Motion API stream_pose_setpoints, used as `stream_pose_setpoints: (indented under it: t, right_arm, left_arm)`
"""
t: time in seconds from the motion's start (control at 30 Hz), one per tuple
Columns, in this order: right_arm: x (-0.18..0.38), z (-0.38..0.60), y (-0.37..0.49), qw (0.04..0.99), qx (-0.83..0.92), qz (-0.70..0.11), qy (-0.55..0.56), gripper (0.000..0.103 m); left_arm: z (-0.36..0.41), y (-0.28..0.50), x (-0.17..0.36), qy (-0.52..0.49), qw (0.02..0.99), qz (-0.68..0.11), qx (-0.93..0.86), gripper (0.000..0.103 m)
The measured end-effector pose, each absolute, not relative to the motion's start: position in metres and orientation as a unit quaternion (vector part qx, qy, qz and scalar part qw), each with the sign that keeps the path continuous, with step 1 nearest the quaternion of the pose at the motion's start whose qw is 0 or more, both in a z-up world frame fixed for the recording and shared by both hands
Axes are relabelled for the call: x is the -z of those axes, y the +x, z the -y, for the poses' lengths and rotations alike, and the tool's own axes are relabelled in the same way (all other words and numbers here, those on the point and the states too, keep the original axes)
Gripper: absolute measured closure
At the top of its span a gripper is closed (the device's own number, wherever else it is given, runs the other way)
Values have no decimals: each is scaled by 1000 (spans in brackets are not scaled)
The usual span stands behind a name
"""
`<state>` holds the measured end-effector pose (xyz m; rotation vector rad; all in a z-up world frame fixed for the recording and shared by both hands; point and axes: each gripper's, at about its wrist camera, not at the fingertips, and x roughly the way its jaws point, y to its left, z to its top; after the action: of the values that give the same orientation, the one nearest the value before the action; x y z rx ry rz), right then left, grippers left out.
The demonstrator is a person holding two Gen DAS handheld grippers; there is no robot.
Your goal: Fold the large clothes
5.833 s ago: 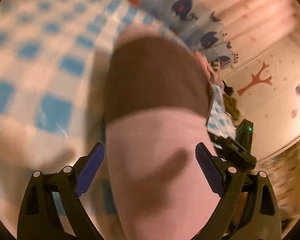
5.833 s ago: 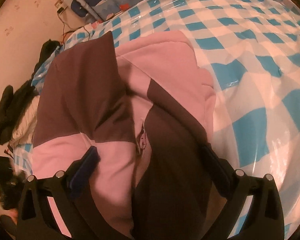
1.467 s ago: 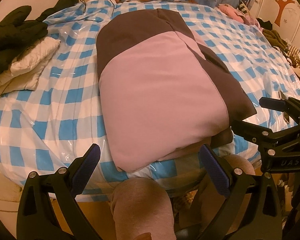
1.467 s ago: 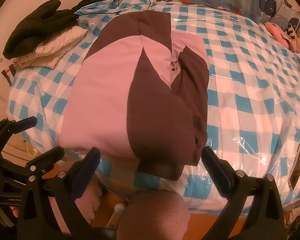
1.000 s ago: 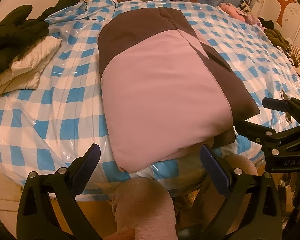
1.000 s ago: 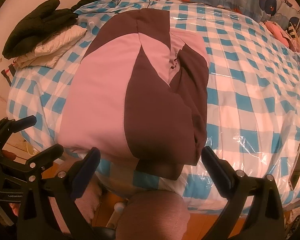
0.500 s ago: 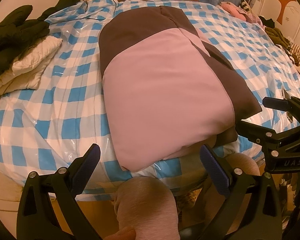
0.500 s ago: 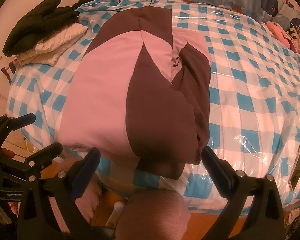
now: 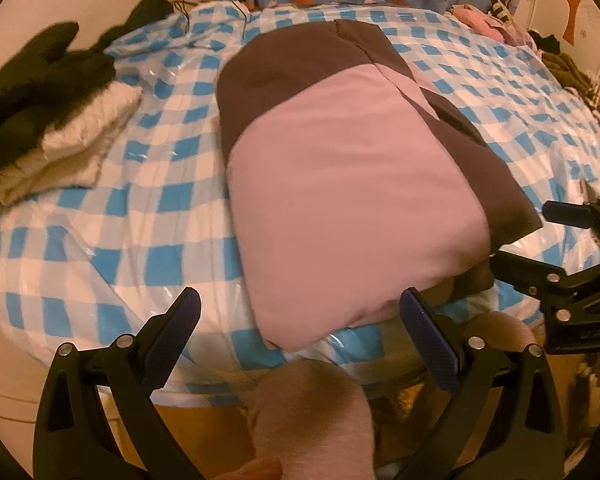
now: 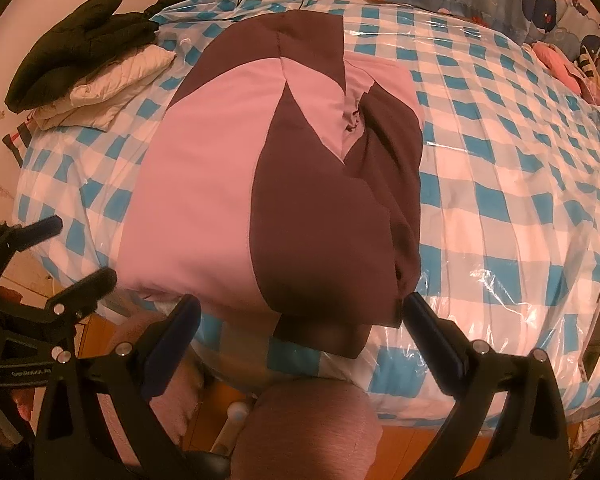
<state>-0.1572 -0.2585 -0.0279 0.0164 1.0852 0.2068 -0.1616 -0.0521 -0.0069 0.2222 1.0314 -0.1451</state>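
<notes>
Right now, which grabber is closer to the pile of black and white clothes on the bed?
Left. The left gripper hangs off the bed's near edge on the same side as the pile. The right gripper sits farther along, past the pink and brown jacket.

Both hand-held grippers are showing black plastic frames studded with silver screws. The left gripper (image 9: pixel 300 320) is wearing ribbed blue pads (image 9: pixel 429 344) on its fingers; the right gripper (image 10: pixel 300 332) is carrying darker ones. The person's knees (image 10: pixel 307 428) are showing in fuzzy pink trousers.
</notes>
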Motion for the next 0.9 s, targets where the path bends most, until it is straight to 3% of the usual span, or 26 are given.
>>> stream_pose_setpoints:
  t: [0.9]
  right_arm:
    - [33,264,-157,851,-100,-516,11,6]
  left_arm:
    - [42,-158,-1,48,871,-486,57,7]
